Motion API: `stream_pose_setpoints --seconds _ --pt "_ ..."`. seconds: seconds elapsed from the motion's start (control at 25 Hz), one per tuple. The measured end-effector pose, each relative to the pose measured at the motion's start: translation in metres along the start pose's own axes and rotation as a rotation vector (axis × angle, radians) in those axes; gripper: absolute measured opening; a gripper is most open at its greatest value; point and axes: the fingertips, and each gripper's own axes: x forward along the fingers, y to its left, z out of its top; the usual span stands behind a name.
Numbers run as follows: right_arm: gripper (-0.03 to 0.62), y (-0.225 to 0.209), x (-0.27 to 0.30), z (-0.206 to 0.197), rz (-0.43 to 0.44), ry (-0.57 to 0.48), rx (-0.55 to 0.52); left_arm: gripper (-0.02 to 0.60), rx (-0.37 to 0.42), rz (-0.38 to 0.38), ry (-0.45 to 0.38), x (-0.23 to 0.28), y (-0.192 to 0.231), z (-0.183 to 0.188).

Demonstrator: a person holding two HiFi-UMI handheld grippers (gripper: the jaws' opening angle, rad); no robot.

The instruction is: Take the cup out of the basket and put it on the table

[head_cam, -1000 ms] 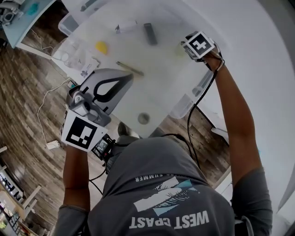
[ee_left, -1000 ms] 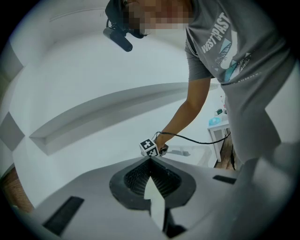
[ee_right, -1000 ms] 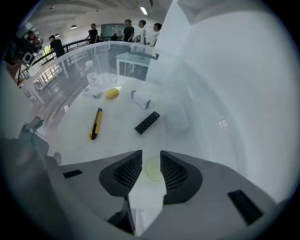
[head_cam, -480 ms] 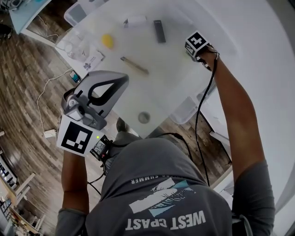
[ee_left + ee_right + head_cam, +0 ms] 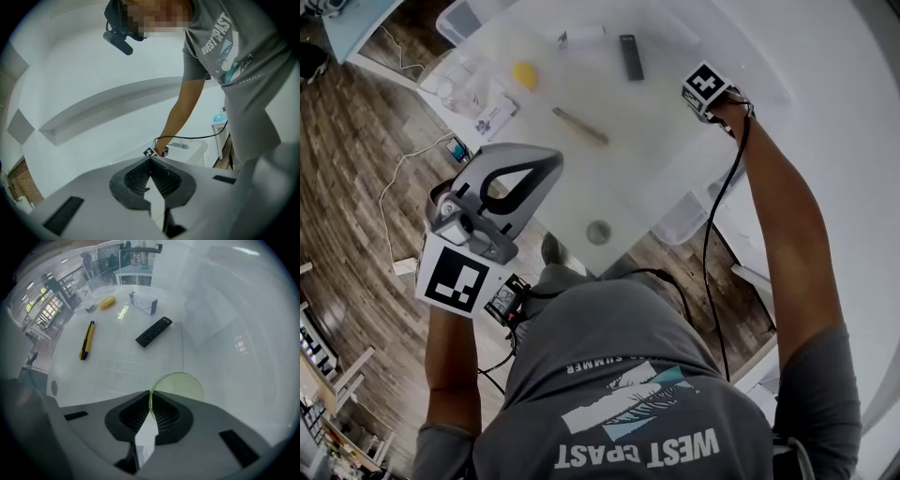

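Observation:
A pale green see-through cup (image 5: 180, 385) stands just beyond the table's right edge in the right gripper view. Its near rim runs between the tips of my right gripper (image 5: 150, 395), whose jaws are closing and pinch the cup's wall. I cannot make out a basket around it. In the head view only that gripper's marker cube (image 5: 705, 89) shows, at the table's far right. My left gripper (image 5: 150, 160) is shut on nothing and hangs off the table's near left corner (image 5: 511, 183).
On the white table (image 5: 609, 178) lie a yellow and black knife (image 5: 86, 340), a black remote (image 5: 153, 332), a yellow object (image 5: 107, 302) and a small white box (image 5: 144, 302). A clear bin (image 5: 680, 220) sits under the table's right edge. Wood floor lies to the left.
The head view has shifted, so the table's things sit further right and up. The right gripper's cube now lies a little closer to the remote. The left gripper has hardly moved.

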Motion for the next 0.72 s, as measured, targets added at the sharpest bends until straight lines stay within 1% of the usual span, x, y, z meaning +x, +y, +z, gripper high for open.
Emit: stream_pose_setpoints --seconds 0.12,0.24,0.44,0.72 --pt "0.029 0.000 -0.028 0.015 -0.050 -0.080 -0.004 0.008 0.003 -0.007 -0.010 -0.006 -0.003 0.000" --pt "0.029 0.010 -0.063 0.029 -0.096 -0.169 -0.017 0.008 0.012 -0.019 -0.027 -0.013 -0.006 0.002" --pt "0.029 0.043 -0.128 0.051 -0.165 -0.315 -0.052 0.008 0.039 -0.042 -0.055 -0.029 -0.011 0.007" --pt "0.029 0.097 -0.207 0.066 -0.237 -0.464 -0.085 0.008 0.064 -0.072 -0.090 -0.051 -0.018 0.011"
